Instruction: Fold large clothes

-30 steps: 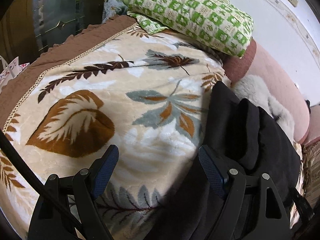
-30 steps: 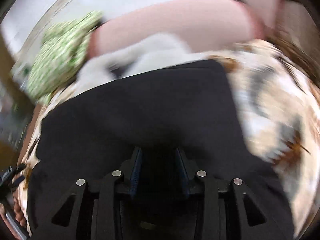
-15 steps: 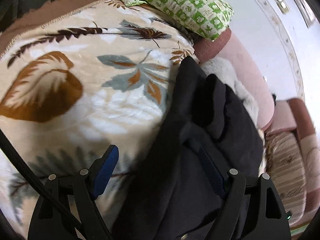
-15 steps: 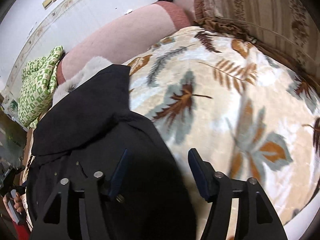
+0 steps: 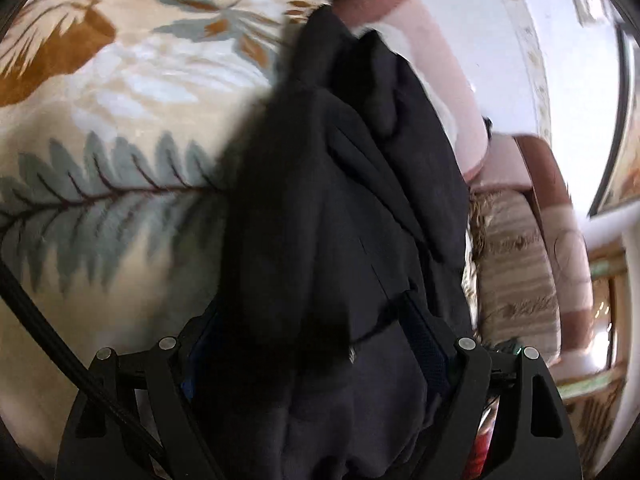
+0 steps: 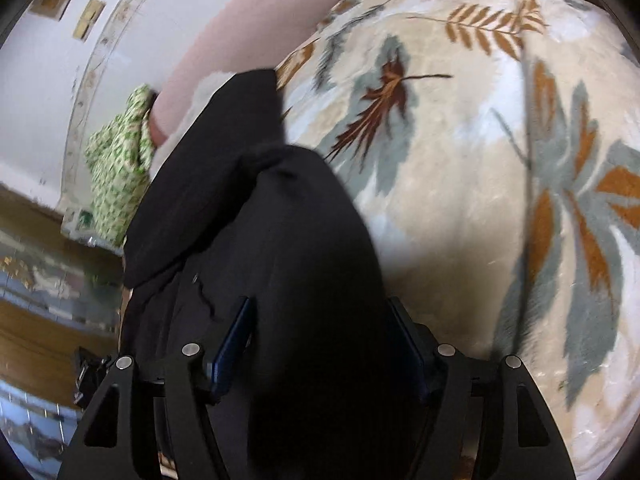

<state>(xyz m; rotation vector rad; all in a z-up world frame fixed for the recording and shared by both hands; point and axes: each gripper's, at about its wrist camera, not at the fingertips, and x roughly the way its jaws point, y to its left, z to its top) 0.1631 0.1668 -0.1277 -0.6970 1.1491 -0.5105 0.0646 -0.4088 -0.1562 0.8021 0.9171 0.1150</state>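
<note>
A large black garment [image 5: 344, 200] lies bunched and partly folded on a cream leaf-patterned blanket [image 5: 120, 128]. My left gripper [image 5: 316, 340] is open, its jaws wide on either side of the garment's near end, with cloth lying between them. In the right wrist view the same black garment [image 6: 260, 232] runs away toward the wall. My right gripper [image 6: 320, 340] is open too, its jaws straddling a thick fold of the cloth. Its blue pads [image 6: 232, 344] partly show beside the fabric.
A green-and-white checked pillow [image 6: 116, 168] lies at the bed's far end by a pink padded headboard [image 5: 440, 80]. The blanket [image 6: 500, 180] spreads to the right. A striped cushion [image 5: 516, 264] sits beyond the garment. A wooden floor [image 6: 44, 280] lies past the bed's edge.
The right gripper was shut on the black cloth, then opened. Both grippers have moved in over the garment, so cloth now lies between each pair of open jaws.
</note>
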